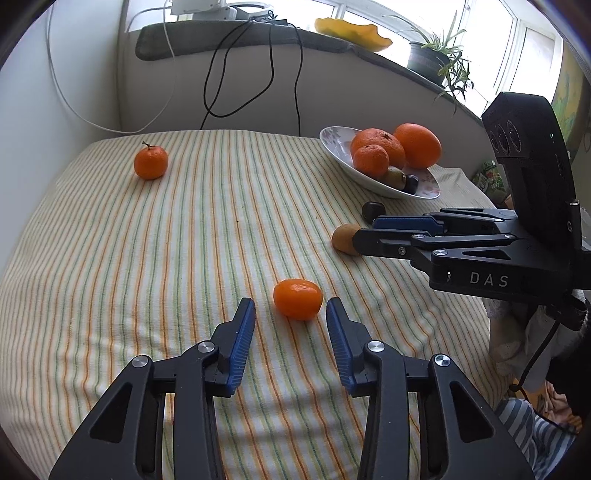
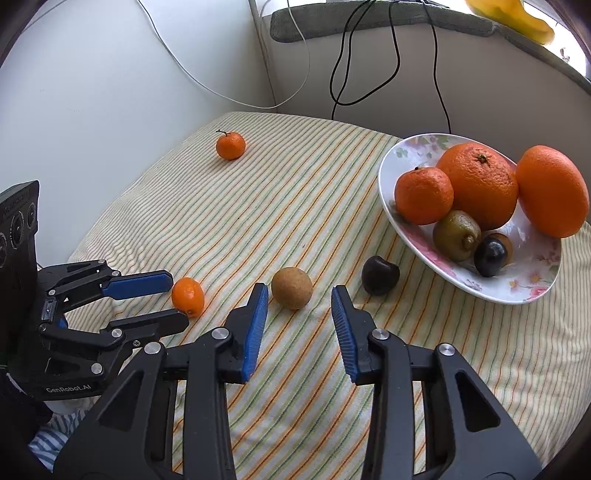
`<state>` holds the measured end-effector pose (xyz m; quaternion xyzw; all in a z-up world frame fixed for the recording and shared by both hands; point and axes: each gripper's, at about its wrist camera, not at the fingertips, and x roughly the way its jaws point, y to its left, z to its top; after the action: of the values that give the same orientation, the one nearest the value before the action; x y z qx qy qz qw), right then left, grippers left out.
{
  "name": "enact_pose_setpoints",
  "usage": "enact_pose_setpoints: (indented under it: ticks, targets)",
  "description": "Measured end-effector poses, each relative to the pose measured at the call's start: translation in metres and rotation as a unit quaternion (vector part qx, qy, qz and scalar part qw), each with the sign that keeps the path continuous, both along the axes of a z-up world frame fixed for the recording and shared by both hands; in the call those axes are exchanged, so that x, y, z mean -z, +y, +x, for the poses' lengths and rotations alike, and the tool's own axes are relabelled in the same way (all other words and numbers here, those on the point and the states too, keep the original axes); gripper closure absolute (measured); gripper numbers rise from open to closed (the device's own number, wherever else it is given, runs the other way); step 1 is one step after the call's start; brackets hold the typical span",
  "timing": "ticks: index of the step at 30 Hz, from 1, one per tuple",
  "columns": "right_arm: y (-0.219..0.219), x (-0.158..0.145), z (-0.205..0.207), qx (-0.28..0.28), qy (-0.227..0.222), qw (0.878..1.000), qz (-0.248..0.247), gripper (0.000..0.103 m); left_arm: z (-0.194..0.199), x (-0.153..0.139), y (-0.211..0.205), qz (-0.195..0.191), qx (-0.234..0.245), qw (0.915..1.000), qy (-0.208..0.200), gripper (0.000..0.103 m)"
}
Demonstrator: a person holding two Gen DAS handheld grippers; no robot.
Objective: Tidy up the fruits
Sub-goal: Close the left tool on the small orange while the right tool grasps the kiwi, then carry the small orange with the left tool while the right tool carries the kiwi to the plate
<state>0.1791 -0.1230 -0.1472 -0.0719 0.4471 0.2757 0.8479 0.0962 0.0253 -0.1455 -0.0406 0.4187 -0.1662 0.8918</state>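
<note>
My left gripper is open just short of a small orange kumquat on the striped cloth; in the right wrist view the left gripper has that kumquat at its tips. My right gripper is open just before a round brown fruit; the right gripper hides part of that fruit in the left wrist view. A dark cherry lies to its right. A flowered bowl holds oranges, a kiwi and dark fruit. A stemmed mandarin sits far left.
The table has a striped cloth and stands against a white wall with hanging black and white cables. A window ledge behind carries a yellow dish and a potted plant. The table edge drops off at right.
</note>
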Motion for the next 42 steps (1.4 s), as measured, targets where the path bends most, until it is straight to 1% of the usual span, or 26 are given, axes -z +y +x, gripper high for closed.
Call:
enact_pose_setpoints:
  ticks: [6,10,16,24,31,42]
  targets:
    - [0.011,0.007,0.008,-0.002,0.004,1.0,-0.011,0.066,0.003,0.001,-0.001,0.007,0.0,1.0,0.004,0.065]
    - [0.013,0.01,0.011,0.0,0.008,1.0,-0.012,0.069,0.005,0.003,-0.004,0.014,0.003,0.9999,0.005,0.065]
    - [0.012,0.012,0.014,-0.001,0.009,1.0,-0.013,0.07,0.005,0.004,-0.007,0.024,0.005,0.9997,0.004,0.066]
    - [0.017,0.014,0.014,-0.008,0.01,1.0,-0.017,0.076,0.007,0.004,-0.005,0.024,0.006,0.9997,0.005,0.07]
    - [0.018,0.015,0.015,-0.01,0.01,1.0,-0.018,0.076,0.007,0.004,-0.007,0.028,0.01,0.9995,0.004,0.076]
    - [0.016,0.016,0.011,-0.01,0.009,1.0,-0.018,0.076,0.006,0.004,-0.008,0.03,0.01,0.9995,0.0,0.076]
